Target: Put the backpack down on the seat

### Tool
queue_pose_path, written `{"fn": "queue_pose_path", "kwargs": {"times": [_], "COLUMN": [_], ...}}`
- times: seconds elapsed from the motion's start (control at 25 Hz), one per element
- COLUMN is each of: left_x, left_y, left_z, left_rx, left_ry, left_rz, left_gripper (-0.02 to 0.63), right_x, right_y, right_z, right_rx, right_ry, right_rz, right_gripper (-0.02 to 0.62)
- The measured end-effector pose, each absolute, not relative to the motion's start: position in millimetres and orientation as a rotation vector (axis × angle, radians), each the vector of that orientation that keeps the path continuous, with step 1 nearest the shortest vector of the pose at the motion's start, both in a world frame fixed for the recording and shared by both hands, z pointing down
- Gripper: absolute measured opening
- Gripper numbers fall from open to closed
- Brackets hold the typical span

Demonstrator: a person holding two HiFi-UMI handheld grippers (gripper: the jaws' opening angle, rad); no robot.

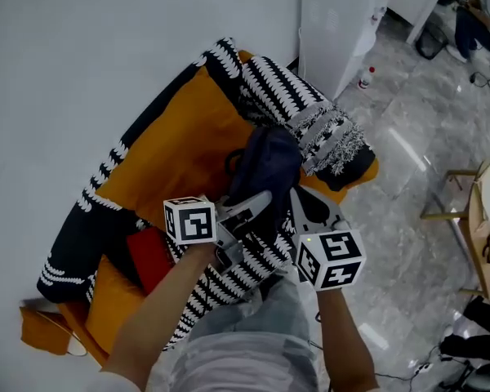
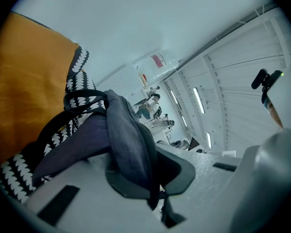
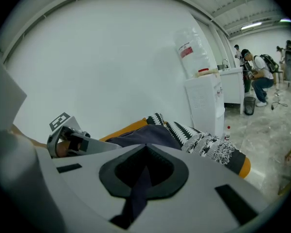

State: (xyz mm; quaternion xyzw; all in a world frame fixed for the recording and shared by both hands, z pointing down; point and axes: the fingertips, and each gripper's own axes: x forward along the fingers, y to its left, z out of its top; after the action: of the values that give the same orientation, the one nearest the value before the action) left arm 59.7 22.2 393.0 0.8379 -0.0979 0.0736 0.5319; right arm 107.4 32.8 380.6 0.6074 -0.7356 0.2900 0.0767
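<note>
Grippers at the near edge of the orange cushioned seat (image 1: 175, 137): left gripper (image 1: 257, 208) and right gripper (image 1: 300, 211) each pinch fabric of the dark navy cloth backpack (image 1: 265, 162), held over the seat's middle. Black-and-white patterned throw (image 1: 290, 92) drapes the seat; white water dispenser (image 1: 339, 23) stands beyond it.

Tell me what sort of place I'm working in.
Probably an office or workshop break corner: a water dispenser stands beside the throw-covered seat, the floor is polished tile, and people work at a counter beyond.
</note>
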Motion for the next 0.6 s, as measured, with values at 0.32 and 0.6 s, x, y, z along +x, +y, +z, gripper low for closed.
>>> {"fn": "queue_pose_path", "kwargs": {"times": [0.32,0.6], "left_x": [68.1,61.3], "left_y": [0.6,-10.5], "left_z": [424.9,448.5], "left_rx": [1.985,1.961], "left_ry": [-0.273,-0.308], "left_rz": [0.256,0.261], "left_gripper": [0.011,0.011], "right_x": [110.6,98.7], "right_y": [7.7,-2.0], "right_z": [402.4,418.8], "right_rx": [1.760,1.716], "right_ry": [-2.231,-2.243], "right_rz": [0.944,0.959], "right_gripper": [0.001,0.000]}}
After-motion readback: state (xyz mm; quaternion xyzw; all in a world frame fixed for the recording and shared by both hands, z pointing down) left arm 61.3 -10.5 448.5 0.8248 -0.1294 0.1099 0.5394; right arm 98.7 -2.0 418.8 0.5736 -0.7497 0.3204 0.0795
